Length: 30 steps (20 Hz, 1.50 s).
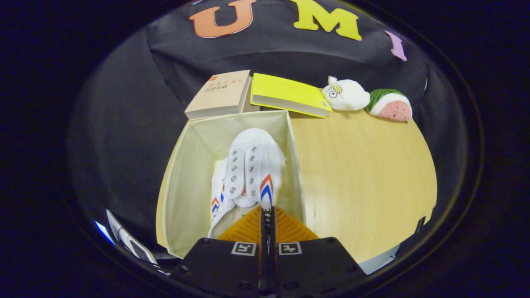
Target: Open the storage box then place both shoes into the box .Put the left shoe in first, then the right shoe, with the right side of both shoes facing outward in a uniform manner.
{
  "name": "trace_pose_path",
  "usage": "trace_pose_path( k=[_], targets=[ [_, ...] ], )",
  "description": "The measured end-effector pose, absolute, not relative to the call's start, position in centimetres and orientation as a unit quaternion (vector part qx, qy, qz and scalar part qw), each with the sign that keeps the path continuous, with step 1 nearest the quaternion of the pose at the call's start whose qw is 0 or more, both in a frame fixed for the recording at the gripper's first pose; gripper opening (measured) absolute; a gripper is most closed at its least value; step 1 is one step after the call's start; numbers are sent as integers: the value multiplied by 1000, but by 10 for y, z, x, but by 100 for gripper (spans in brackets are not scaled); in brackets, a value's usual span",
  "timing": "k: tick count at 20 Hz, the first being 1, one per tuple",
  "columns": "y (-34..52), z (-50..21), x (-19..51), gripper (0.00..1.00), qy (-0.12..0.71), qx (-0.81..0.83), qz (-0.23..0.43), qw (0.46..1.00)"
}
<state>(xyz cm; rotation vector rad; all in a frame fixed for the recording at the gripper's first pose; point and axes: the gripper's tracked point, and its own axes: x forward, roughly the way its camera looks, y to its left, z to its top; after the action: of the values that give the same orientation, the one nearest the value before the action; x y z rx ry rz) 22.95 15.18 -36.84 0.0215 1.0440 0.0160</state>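
The gripper hangs over the open storage box, its two fingers drawn almost together with only a thin slit between them. The fingertips sit at the heel rim of a white shoe with red and blue chevrons, and seem to pinch that rim, though the fingers themselves cover the contact, so the grip cannot be confirmed. That shoe stands inside the box against its right wall, toe pointing to the far wall. A second shoe lies inside the box too, pressed to the first one's left side (mostly hidden; only a strip of its side shows). Beyond the box's far wall lie a beige book and a yellow book; right of these sit a white plush toy and a watermelon plush on the wooden table.
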Motion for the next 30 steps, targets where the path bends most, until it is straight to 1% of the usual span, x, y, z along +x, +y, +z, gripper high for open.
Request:
trace_pose_path(
  k=[3, 5, 6, 9, 10, 12, 13, 14, 16, 18, 20, 22, 27, 30],
  targets=[
    [153, -374, 232, 6, 492, -4, 0, 871],
    [153, -374, 230, 12, 490, -3, -3, 872],
    [148, -376, 231, 17, 486, -6, -12, 874],
    [143, -358, 234, 22, 455, -21, -17, 890],
    [147, -352, 230, 37, 452, -22, -10, 892],
    [146, -339, 222, 47, 439, -24, -3, 898],
    [143, -331, 219, 49, 428, -28, -3, 903],
    [140, -324, 215, 56, 419, -31, -5, 907],
    [135, -308, 204, 63, 400, -34, -4, 916],
    [119, -292, 198, 71, 376, -55, -17, 925],
    [109, -274, 190, 83, 352, -64, -25, 933],
    [95, -260, 184, 85, 334, -71, -31, 939],
    [60, -224, 174, 85, 298, -54, -54, 952],
    [36, -190, 172, 85, 246, -52, -66, 966]
  ],
)
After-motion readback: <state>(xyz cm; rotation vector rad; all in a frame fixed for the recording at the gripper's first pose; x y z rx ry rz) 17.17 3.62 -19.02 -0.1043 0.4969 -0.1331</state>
